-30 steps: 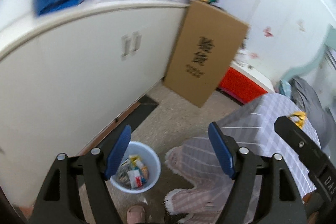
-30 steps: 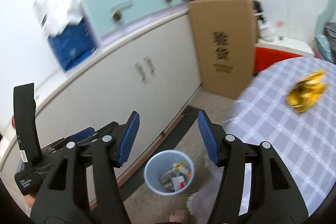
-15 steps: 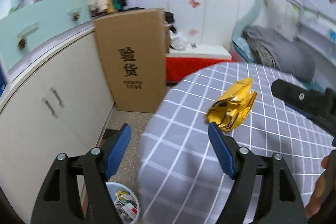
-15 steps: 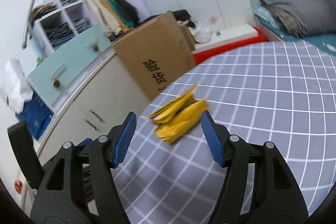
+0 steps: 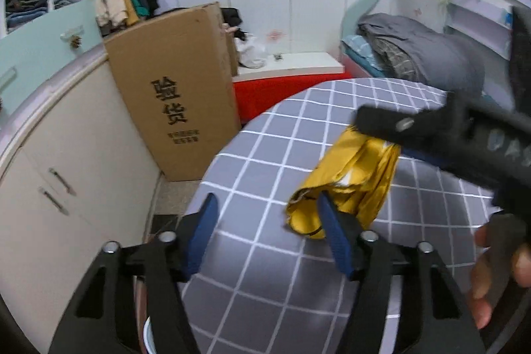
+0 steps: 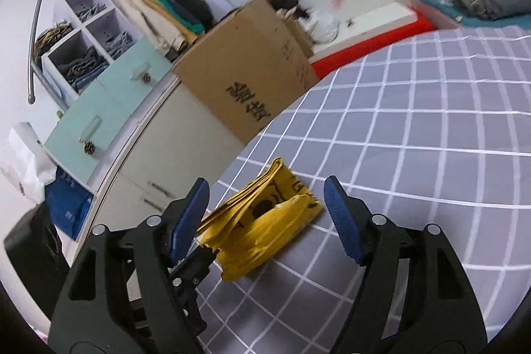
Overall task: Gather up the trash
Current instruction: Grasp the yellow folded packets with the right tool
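Note:
A crumpled yellow wrapper (image 6: 262,221) lies near the edge of a round table with a grey checked cloth (image 6: 431,121). My right gripper (image 6: 265,218) straddles it. Its jaws are opening, the wrapper lies between them, and the blue pads stand clear of it. In the left wrist view the wrapper (image 5: 348,181) sits just beyond the right pad of my left gripper (image 5: 268,234). The left jaws are closing with only tablecloth (image 5: 265,287) between them. One finger of my right gripper (image 5: 391,125) reaches over the wrapper's far end.
A tall cardboard box (image 5: 172,88) leans on white cabinets (image 5: 66,171) left of the table. A red low bench (image 5: 265,88) and a bed with grey blankets (image 5: 415,55) lie behind. A person's hand (image 5: 491,271) grips the right tool.
Both grippers swung from over the floor bin up to the table. The wrapper now lies between the right jaws, which widened. The left jaws narrowed.

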`<state>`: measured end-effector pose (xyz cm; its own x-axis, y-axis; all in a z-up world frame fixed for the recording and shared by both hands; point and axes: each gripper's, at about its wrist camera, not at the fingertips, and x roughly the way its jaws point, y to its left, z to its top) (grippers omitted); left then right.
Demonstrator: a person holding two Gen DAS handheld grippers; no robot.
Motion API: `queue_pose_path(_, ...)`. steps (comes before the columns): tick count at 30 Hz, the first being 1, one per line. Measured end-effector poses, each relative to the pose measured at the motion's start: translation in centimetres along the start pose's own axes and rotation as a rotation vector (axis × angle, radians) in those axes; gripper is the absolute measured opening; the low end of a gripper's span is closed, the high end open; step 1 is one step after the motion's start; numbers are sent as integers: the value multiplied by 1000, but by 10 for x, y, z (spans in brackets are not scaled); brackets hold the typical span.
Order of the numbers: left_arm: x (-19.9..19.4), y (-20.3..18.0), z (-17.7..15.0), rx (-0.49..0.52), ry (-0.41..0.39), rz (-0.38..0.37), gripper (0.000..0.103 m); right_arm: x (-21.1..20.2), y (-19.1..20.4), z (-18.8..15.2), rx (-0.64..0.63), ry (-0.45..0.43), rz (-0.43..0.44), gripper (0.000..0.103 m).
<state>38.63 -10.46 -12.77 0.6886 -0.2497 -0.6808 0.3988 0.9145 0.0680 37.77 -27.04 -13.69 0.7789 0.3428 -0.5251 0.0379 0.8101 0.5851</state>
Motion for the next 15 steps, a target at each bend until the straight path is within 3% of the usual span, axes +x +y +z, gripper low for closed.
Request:
queue_pose_path(1, 2, -1, 1, 9, 2, -3, 48, 4, 1, -2, -7, 15, 3, 71)
queue_pose_path(3, 6, -3, 3, 25, 9, -52, 19, 7, 4, -4, -17, 31, 4, 70)
queue_pose_path(4, 7, -4, 4, 29, 13, -76, 13, 6, 6, -5, -29, 32, -6, 70)
queue_pose_path(8, 3, -10, 1, 64, -4, -82, 10, 2, 11, -7, -35, 26, -25, 69)
queue_pose_path(15, -20, 4, -5, 32, -31, -80, 10, -5, 31, -19, -47, 29, -1, 69)
